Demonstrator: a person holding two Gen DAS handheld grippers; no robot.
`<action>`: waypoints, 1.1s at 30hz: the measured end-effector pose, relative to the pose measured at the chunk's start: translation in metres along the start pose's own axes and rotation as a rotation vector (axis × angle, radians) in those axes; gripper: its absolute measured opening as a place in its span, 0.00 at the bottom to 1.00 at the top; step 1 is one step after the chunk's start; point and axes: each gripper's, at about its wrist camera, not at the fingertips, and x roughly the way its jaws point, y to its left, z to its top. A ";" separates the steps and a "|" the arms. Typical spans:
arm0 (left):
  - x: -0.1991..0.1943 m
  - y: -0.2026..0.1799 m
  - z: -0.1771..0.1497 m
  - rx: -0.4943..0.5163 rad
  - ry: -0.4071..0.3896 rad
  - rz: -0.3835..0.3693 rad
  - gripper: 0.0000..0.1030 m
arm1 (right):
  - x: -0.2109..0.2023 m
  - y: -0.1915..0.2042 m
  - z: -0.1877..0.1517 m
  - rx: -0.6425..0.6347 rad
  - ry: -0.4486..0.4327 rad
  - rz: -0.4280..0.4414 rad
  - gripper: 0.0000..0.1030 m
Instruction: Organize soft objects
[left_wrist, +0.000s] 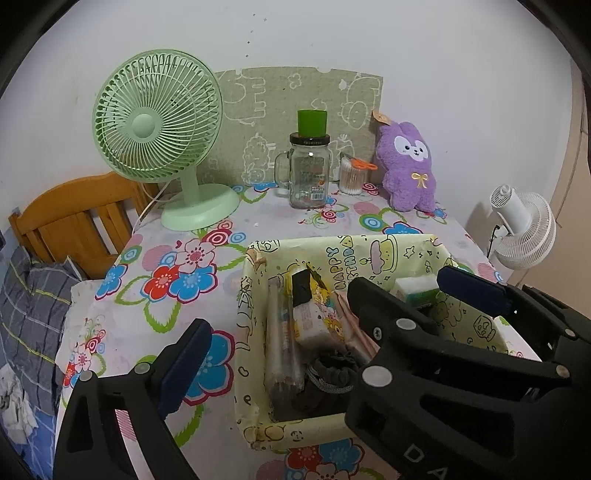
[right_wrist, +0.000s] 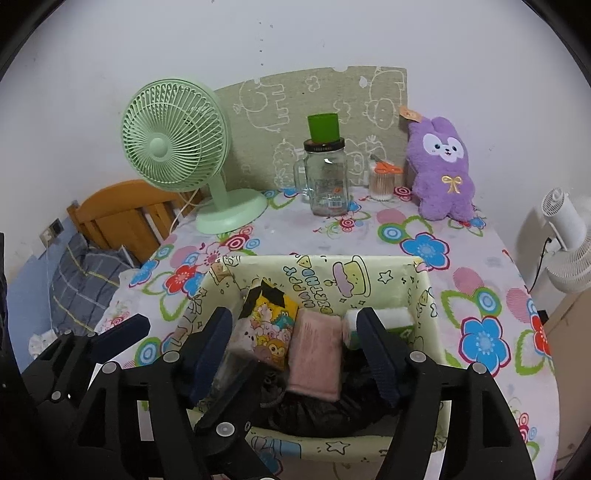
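Right gripper blocks basket; fan, plush behind.

home bedroom. wooden bed frame with checked bedding beside table. table under flowered cloth, pushed against plain white wall. on it green desk fan, glass jar with green cup on lid, cotton swab tub, purple plush leaning on cartoon-print mat. cartoon storage box holding tissue pack, pink cloth. white fan at right, plugged in by wall.
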 end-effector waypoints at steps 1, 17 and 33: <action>-0.001 -0.001 0.000 0.002 -0.001 0.000 0.94 | -0.001 0.000 0.000 0.002 0.001 -0.001 0.72; -0.032 -0.016 -0.008 0.012 -0.046 -0.020 0.97 | -0.039 -0.007 -0.010 0.018 -0.036 -0.034 0.83; -0.064 -0.039 -0.024 0.039 -0.080 -0.028 1.00 | -0.082 -0.014 -0.028 0.014 -0.073 -0.077 0.90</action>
